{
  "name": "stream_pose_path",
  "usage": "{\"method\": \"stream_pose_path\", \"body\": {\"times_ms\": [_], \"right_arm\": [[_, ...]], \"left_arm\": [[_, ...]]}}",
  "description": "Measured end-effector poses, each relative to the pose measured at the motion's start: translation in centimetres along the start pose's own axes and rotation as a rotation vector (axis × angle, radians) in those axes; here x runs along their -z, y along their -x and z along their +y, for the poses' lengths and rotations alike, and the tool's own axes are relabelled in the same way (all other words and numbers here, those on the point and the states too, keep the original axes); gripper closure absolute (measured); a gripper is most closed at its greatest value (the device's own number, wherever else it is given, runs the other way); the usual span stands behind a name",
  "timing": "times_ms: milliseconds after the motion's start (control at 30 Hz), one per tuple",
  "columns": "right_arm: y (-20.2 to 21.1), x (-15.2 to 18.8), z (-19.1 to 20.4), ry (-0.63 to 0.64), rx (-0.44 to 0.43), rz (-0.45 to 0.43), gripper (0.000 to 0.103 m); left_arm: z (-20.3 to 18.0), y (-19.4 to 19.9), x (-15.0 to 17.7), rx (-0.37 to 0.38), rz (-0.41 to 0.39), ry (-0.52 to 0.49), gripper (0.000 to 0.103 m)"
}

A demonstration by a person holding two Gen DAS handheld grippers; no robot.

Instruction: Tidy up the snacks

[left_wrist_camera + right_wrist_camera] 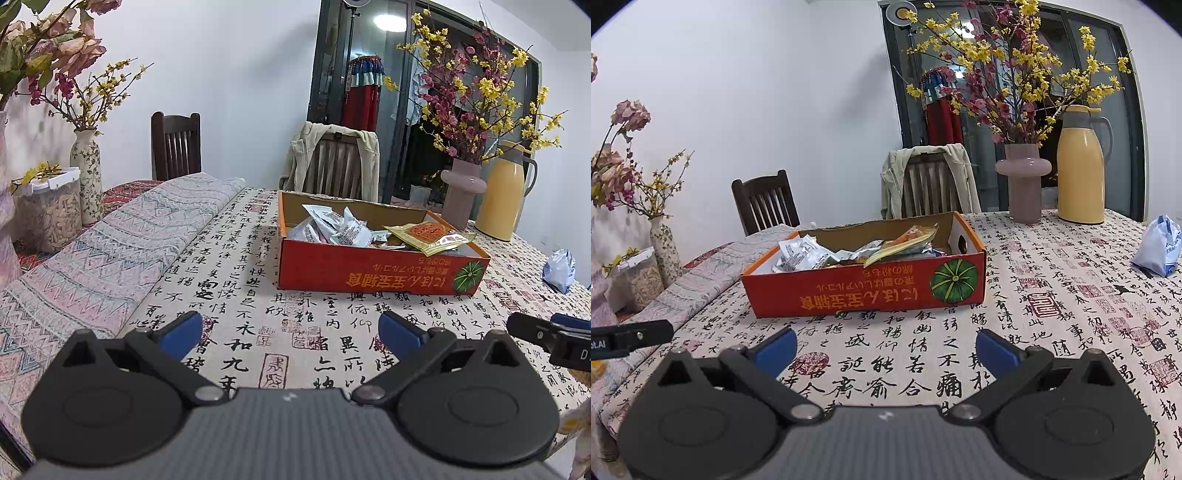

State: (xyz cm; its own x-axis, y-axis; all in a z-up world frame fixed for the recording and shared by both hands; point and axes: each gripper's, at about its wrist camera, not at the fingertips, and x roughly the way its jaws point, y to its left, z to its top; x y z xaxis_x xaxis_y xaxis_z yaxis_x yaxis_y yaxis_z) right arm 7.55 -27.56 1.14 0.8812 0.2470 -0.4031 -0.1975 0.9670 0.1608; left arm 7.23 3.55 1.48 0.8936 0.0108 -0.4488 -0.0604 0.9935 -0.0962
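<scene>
A red cardboard box (369, 273) with a green pumpkin picture stands on the calligraphy tablecloth, also in the right wrist view (864, 291). It holds several wrapped snacks: white packets (343, 229) and a yellow-orange packet (428, 234), also seen in the right wrist view (905, 240). A blue-white bag (559, 269) lies apart on the table at the right, also in the right wrist view (1158, 245). My left gripper (290, 328) is open and empty, short of the box. My right gripper (884, 345) is open and empty, also short of the box.
A folded patterned cloth (110, 258) lies left of the box. A pink vase (1023, 184) with flowering branches and a yellow thermos (1080, 166) stand at the back right. Two chairs (764, 203) stand behind the table. A clear jar (51, 210) and a vase (86, 177) stand at the left.
</scene>
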Motion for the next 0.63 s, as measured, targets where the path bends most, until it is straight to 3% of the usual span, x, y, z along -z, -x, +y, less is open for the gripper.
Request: {"method": "stream_pose_path", "body": {"times_ms": [633], "right_arm": [[-0.41,0.57,-0.03,0.001,-0.003,0.019,0.000]], "left_arm": [[-0.08,0.08,0.14,0.005,-0.006,0.000,0.000]]}}
